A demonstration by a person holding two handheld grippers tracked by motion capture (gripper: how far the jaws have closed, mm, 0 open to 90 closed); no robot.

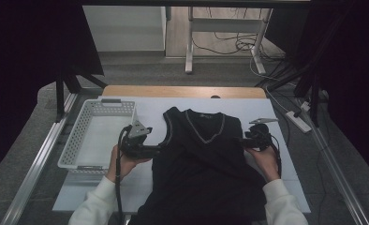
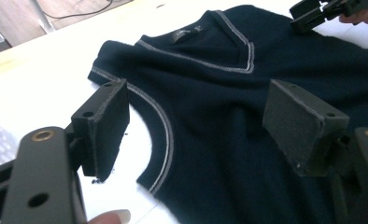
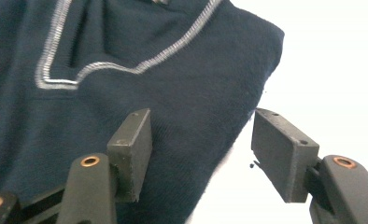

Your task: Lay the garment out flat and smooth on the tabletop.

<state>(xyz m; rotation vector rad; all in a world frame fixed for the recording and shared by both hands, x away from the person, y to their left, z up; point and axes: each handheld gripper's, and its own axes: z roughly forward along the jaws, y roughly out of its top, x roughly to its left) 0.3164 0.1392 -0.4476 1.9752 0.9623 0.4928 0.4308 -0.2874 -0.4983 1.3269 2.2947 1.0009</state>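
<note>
A dark sleeveless V-neck vest with pale grey trim lies flat on the white table, neck toward the far side. My left gripper is at the vest's left armhole. In the left gripper view the vest lies past my open left gripper, whose jaws straddle the trimmed armhole edge without pressing it. My right gripper is at the opposite armhole. In the right gripper view my right gripper stands open over the edge of the vest, one jaw above cloth, one above bare table.
A white perforated basket stands on the table left of the vest, close to my left hand. Beyond the table are desk legs and cables on the floor; a power strip lies off the right edge. The right gripper shows far off.
</note>
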